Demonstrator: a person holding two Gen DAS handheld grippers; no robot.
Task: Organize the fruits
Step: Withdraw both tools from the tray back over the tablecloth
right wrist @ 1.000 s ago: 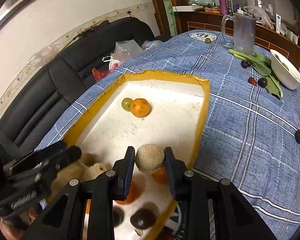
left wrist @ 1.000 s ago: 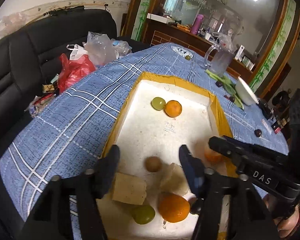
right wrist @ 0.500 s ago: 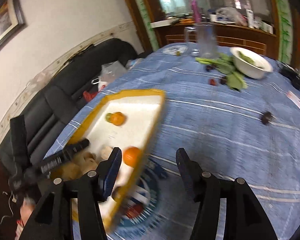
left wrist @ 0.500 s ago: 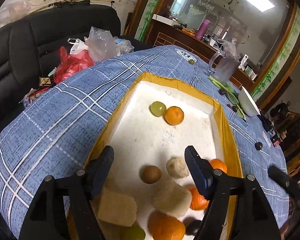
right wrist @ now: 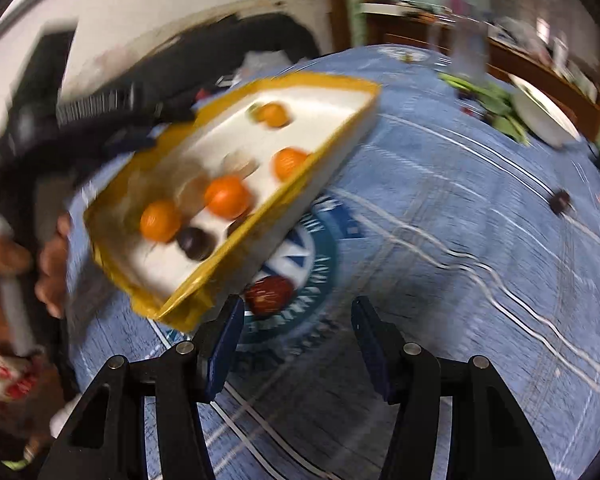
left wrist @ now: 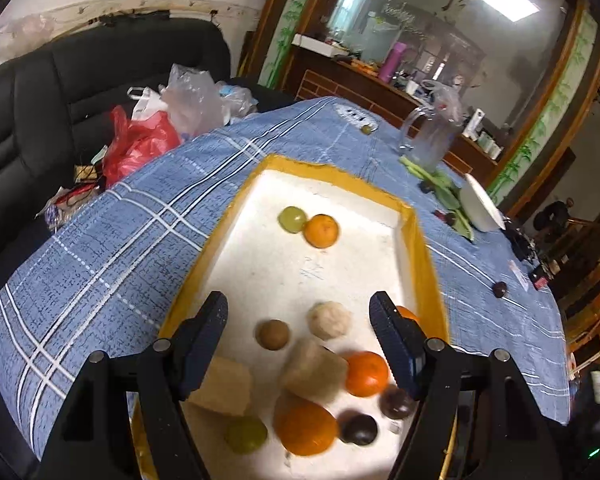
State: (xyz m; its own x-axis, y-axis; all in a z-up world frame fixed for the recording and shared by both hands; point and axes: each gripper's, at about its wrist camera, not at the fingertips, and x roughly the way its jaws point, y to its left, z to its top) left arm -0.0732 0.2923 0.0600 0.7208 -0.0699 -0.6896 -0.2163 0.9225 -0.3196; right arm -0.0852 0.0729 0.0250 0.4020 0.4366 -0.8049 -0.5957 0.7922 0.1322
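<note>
While the left gripper (left wrist: 298, 332) hangs with jaws spread wide and empty over the near end of the yellow-rimmed white foam tray (left wrist: 418, 236), round orange citrus fruits (left wrist: 321, 231), green fruits (left wrist: 292, 219), dark plums (left wrist: 358, 429) and pale tan blocks (left wrist: 314, 370) lie scattered inside it. The right gripper (right wrist: 298, 338), its jaws closing with nothing between them, sits above the blue checked tabletop (right wrist: 440, 240), just beside a dark red fruit (right wrist: 269, 295) lying outside the tray.
</note>
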